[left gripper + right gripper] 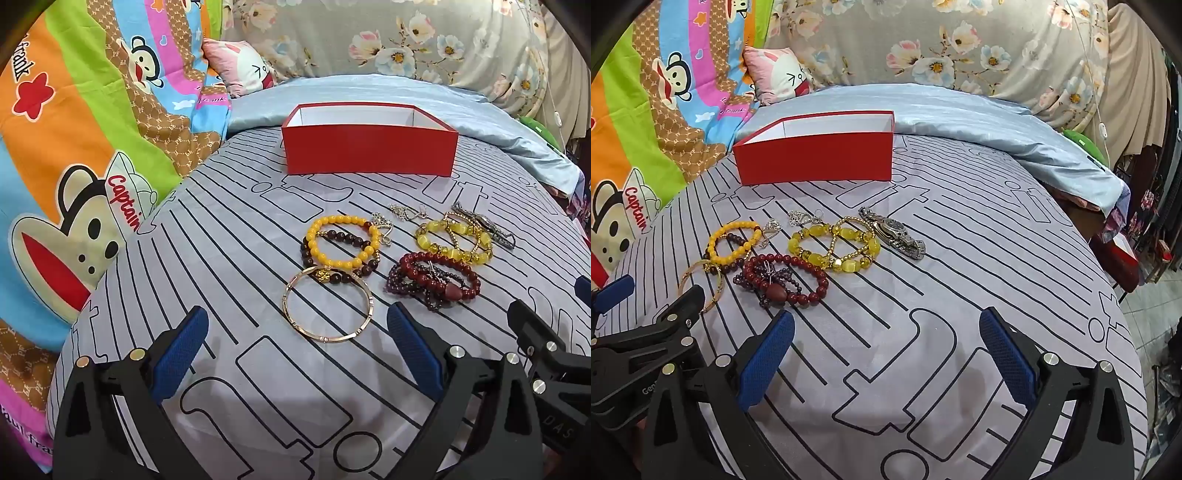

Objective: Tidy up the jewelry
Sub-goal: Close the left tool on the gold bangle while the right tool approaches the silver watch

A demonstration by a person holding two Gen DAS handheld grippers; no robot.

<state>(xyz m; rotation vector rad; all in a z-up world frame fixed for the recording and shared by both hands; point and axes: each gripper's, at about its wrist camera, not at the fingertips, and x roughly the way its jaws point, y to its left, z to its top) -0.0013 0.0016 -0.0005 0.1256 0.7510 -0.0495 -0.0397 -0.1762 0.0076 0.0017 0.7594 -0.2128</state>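
Observation:
Jewelry lies in a cluster on the grey lined bedsheet (229,266). Nearest me is a gold bangle (286,301), with a yellow bead bracelet (332,221) over a dark brown one behind it. Right of those lie red bead bracelets (417,258), a yellow glass bracelet (424,242), a metal watch (484,221) and small silver pieces (406,212). Behind stands an open red box (369,151), white inside. My left gripper (298,314) hangs open just short of the bangle. My right gripper (886,319) hangs open over bare sheet, right of the red beads (822,282) and watch (890,227).
A bright cartoon-print quilt (74,129) is heaped on the left, with a floral cover (406,40) and a pink pillow (240,66) behind. A pale blue blanket (979,122) lies behind the red box (816,158). The bed edge drops off on the right (1123,295).

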